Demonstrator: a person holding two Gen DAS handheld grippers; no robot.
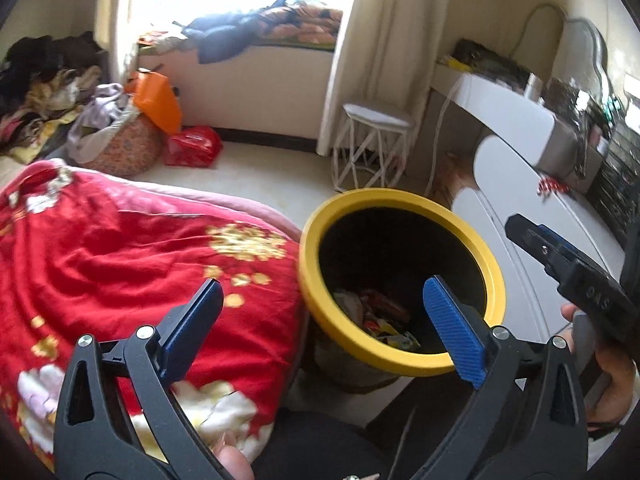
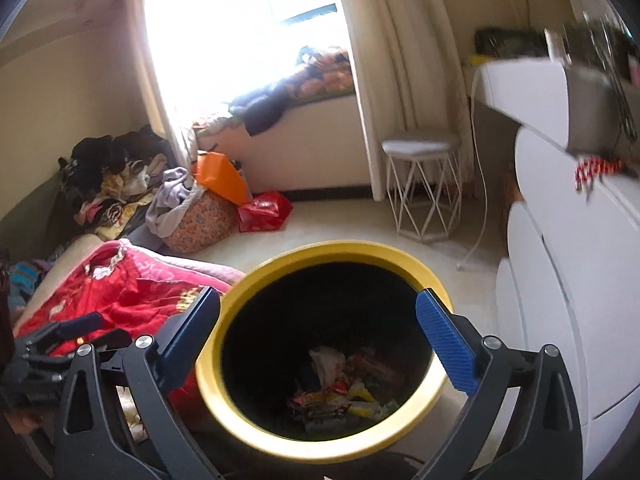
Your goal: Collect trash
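Observation:
A round bin with a yellow rim (image 1: 496, 276) and black inside stands on the floor beside the bed. Wrappers and crumpled trash (image 1: 380, 316) lie at its bottom. My left gripper (image 1: 324, 324) is open and empty, held above the bed edge and the bin's left rim. In the right wrist view the bin rim (image 2: 320, 250) sits straight below, with the trash (image 2: 340, 384) inside. My right gripper (image 2: 318, 332) is open and empty over the bin mouth. The right gripper also shows in the left wrist view (image 1: 560, 256), and the left gripper in the right wrist view (image 2: 60, 336).
A red floral blanket (image 1: 120, 248) covers the bed at left. A white wire stool (image 1: 372, 144) and a white dresser (image 1: 532, 216) stand at right. Bags and a clothes pile (image 1: 116, 132) lie by the window seat (image 1: 256, 76).

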